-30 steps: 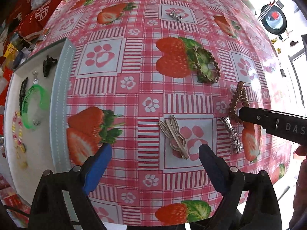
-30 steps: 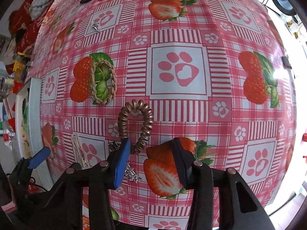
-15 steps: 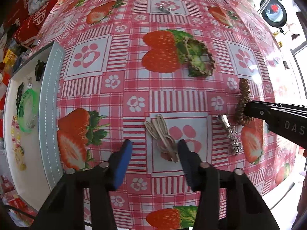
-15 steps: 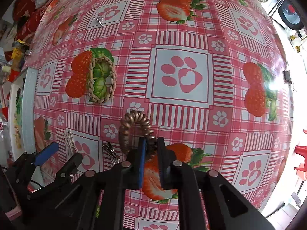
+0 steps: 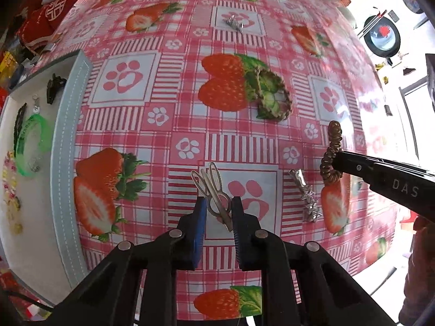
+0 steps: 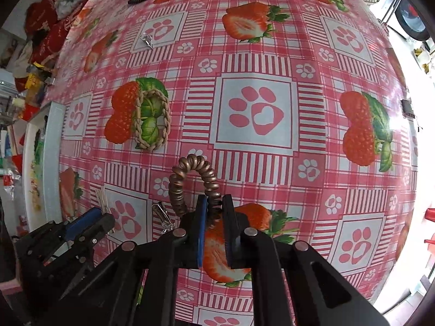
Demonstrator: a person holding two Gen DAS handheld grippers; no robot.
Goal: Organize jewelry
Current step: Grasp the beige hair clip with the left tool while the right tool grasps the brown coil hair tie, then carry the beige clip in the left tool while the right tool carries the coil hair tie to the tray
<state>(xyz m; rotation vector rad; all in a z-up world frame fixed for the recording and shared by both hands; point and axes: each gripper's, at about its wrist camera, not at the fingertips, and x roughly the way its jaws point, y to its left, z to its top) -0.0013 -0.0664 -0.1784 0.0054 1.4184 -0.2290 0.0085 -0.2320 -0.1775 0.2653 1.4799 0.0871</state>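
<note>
left view only: tray (image 5: 64,146), green bangle (image 5: 31,146)

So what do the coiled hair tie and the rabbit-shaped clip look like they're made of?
Coiled hair tie: likely springy plastic, bronze-brown with a dull metallic sheen; its spiral loops hold their shape. Rabbit-shaped clip: looks like thin metal, pale gold, glossy; its thin open outline catches bright highlights.

- Left wrist cam: steeply down, close over tablecloth (image 5: 174,125); tray (image 5: 65,146) at left.
- Right wrist cam: same tilt, further right.
- Shared: braided bracelet (image 5: 274,95) (image 6: 152,119), coil tie (image 5: 330,152) (image 6: 190,182).
</note>
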